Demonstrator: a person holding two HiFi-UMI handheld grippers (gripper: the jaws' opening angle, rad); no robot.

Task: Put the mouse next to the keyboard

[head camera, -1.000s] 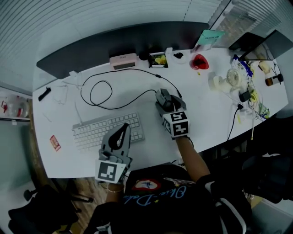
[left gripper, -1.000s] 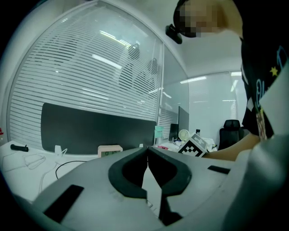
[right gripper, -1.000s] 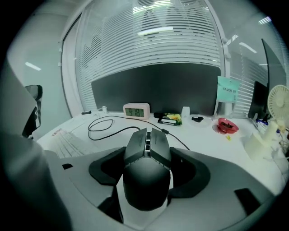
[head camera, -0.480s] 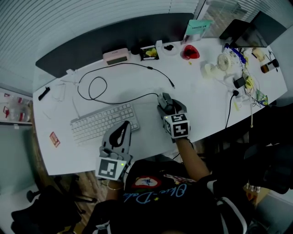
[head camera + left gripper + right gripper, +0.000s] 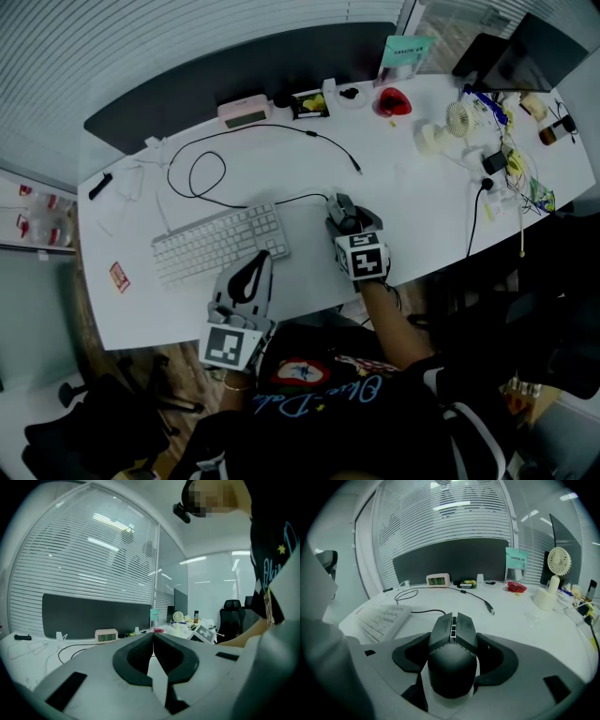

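Now right tool [image 5: 343, 214] clamps mouse [image 5: 452, 660], keyboard [image 5: 220, 242] near

Left claw [image 5: 153, 634] closed, empty, clock [image 5: 106, 635] beyond

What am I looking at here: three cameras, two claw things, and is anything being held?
No robot arm: a person holds a two-jaw gripper in each hand. The wide picture comes from a camera on the person's head, looking down on a white table. The other two come from cameras riding on the grippers. The left gripper is shut and empty, in front of the white keyboard. The right gripper is shut on the dark mouse, just right of that keyboard. A clock and a small fan stand farther back.
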